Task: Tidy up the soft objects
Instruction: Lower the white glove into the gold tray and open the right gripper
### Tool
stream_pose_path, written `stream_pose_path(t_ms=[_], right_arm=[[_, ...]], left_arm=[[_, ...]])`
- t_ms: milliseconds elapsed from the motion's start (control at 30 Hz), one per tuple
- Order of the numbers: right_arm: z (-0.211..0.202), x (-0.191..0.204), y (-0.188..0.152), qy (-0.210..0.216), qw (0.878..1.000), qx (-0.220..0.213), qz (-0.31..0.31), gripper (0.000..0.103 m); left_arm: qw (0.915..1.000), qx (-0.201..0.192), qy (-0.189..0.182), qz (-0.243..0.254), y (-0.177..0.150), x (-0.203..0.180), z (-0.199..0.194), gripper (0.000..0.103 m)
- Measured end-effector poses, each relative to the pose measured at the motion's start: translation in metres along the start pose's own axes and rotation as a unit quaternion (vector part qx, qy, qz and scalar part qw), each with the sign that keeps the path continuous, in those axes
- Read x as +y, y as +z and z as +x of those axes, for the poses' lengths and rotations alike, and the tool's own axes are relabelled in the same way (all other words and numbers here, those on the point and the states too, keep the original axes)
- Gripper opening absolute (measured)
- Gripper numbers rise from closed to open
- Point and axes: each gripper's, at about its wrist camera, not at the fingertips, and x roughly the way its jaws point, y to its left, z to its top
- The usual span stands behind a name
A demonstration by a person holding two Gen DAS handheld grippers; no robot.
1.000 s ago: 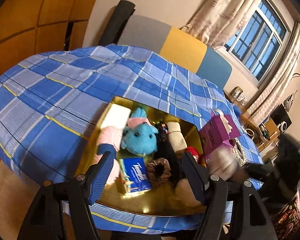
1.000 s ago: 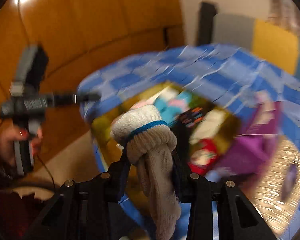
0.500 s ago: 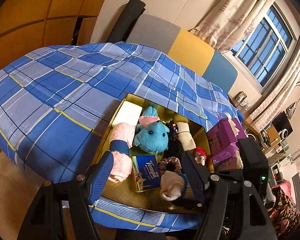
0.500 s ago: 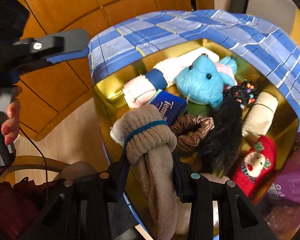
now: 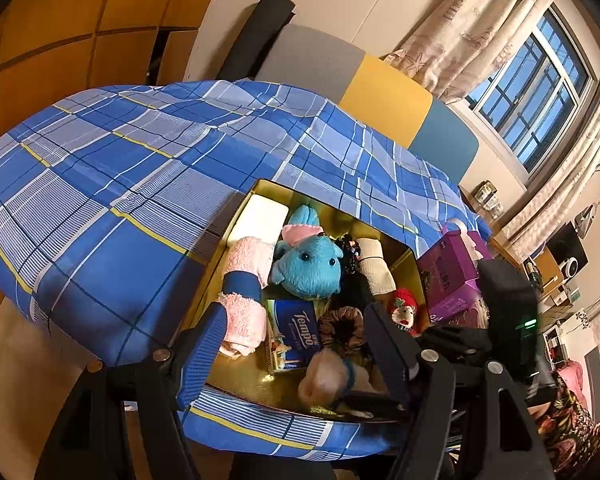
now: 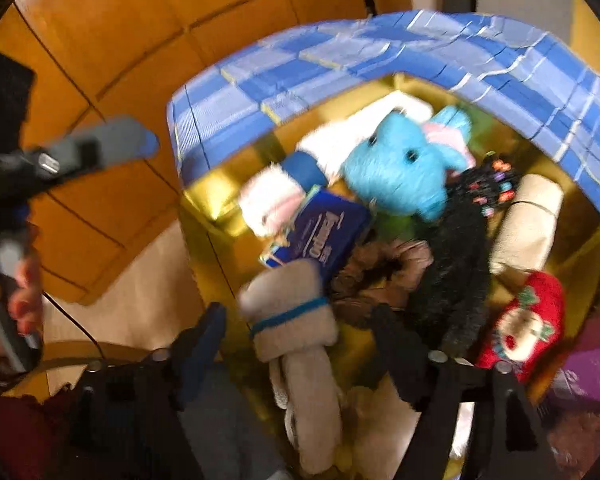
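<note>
A rolled beige glove (image 6: 296,320) w/ a blue band near its cuff lies at the near edge of a gold box (image 6: 208,200). Its long axis runs from the near rim toward the middle of the box; the rounded cuff end points inward, at a blue tissue pack (image 6: 324,236), and the limp finger end trails back toward the camera.

The right gripper (image 6: 300,344) tilts steeply down over it. Its jaws are opening, spread to either side of the glove; the pads stand clear of the fabric, so the glove is released.

Around the glove, inside the box: a brown scrunchie (image 6: 384,272) just beside it, a black furry thing (image 6: 456,264), a blue plush toy (image 6: 400,168), a pink towel roll (image 5: 244,292) w/ a blue band, a cream roll (image 6: 528,224) and a red Santa sock (image 6: 524,320).

The box sits on a blue plaid cloth (image 5: 120,184).

The left gripper (image 5: 296,344) hangs over the near-left part of the box, angled down, jaws wide apart w/ nothing between them. In the right wrist view a hand (image 6: 24,292) grips its handle at far left.
</note>
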Motion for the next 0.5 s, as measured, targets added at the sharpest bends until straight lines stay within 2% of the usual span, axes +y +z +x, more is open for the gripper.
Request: stream_pose_path(t_ms=[100, 200, 300, 367, 500], right_arm=[[-0.019, -0.004, -0.005, -0.019, 0.999, -0.031, 0.015, 0.073], [-0.027, -0.007, -0.007, -0.042, 0.998, -0.034, 0.024, 0.057], [-0.03, -0.004, -0.009, -0.064, 0.997, -0.041, 0.034, 0.057], [-0.033, 0.001, -0.013, -0.097, 0.993, -0.048, 0.046, 0.057], [-0.041, 0.007, -0.018, -0.147, 0.985, -0.067, 0.056, 0.07]], left_arm=[[1.0, 0.0, -0.002, -0.004, -0.001, 0.0, 0.001, 0.072], [1.0, 0.0, 0.0, -0.004, -0.002, -0.001, 0.002, 0.072], [1.0, 0.001, -0.004, 0.0, -0.004, -0.003, 0.002, 0.072], [1.0, 0.0, -0.005, 0.009, -0.005, -0.008, 0.002, 0.072], [0.9995, 0.003, -0.002, 0.032, -0.011, -0.02, 0.0, 0.072]])
